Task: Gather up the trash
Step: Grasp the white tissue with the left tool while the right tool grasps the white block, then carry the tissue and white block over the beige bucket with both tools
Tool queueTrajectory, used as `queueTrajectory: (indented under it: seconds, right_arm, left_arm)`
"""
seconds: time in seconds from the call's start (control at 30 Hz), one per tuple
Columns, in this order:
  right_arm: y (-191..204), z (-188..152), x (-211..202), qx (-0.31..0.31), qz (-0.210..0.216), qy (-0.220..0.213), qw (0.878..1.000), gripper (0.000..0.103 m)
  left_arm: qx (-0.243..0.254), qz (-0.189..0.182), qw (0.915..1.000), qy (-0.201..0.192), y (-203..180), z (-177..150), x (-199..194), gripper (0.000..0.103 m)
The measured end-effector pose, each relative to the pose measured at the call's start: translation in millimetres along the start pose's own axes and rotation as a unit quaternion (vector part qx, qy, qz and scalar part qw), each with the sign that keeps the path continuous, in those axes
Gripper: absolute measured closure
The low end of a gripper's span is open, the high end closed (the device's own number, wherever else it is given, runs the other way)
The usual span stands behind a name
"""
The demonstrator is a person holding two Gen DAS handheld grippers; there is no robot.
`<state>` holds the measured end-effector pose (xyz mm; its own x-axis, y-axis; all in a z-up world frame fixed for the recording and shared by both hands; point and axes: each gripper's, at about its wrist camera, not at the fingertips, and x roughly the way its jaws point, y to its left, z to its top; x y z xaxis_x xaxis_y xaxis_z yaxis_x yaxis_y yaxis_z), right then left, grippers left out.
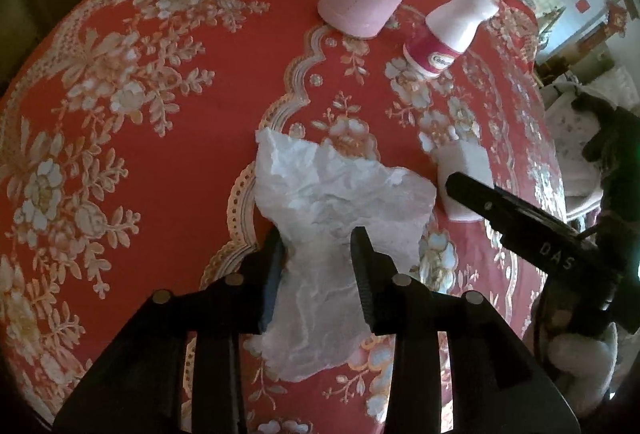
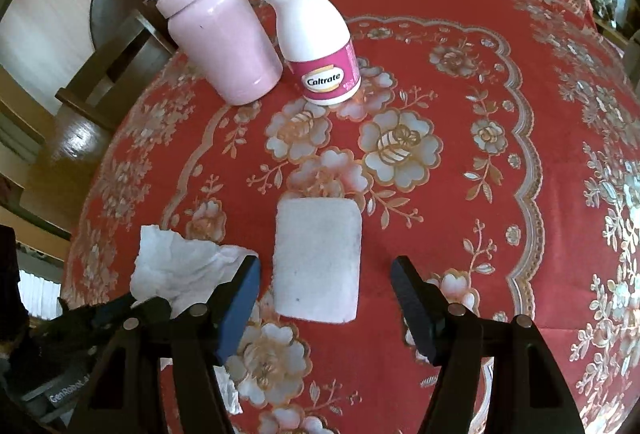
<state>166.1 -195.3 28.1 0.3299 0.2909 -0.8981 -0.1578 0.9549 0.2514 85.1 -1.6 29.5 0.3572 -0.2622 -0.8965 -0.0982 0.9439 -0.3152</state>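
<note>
Left gripper [image 1: 318, 254]: fingers set against both sides of a crumpled white tissue [image 1: 332, 202] lying on the red floral tablecloth [image 1: 160, 154], pinching its narrow middle. Right gripper [image 2: 325, 278]: fingers spread wide, a white sponge block [image 2: 318, 262] lying on the cloth between them, untouched. The tissue lies just left of the sponge.

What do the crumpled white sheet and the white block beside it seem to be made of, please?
Crumpled white sheet: thin tissue paper, matte, judging by its soft wrinkles and ragged edge. White block: probably foam or sponge, matte, with a slightly grainy face and rounded corners.
</note>
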Motion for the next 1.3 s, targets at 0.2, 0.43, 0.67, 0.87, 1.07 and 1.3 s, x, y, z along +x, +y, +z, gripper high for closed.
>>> queueTrajectory:
  seconds: [0.2, 0.43, 0.67, 0.87, 1.07, 1.3]
  right_arm:
    - [0, 1, 1, -0.006, -0.001, -0.004, 1.0, 0.065]
    - [-8, -10, -15, 0.0, 0.006, -0.015, 1.0, 0.066]
    - [-19, -30, -36, 0.011, 0.003, -0.023, 1.0, 0.066]
    - [-29, -48, -53, 0.025, -0.007, -0.031, 0.999, 0.066]
    - [-39, -68, -71, 0.038, -0.017, -0.038, 0.998, 0.066]
    - [-57, -98, -95, 0.066, -0.022, -0.048, 0.996, 0.066]
  left_arm:
    - [0.013, 0.02, 0.9996, -0.012, -7, -2, 3, 0.072]
    - [0.031, 0.014, 0.9992, -0.019, -15, -6, 2, 0.09]
    - [0.046, 0.001, 0.9984, -0.034, -30, -9, -11, 0.092]
    - [0.062, -0.006, 0.9972, -0.041, -44, -16, -21, 0.092]
    - [0.077, -0.019, 0.9957, -0.048, -61, -27, -33, 0.092]
    - [0.103, -0.036, 0.9931, -0.045, -87, -44, -41, 0.092]
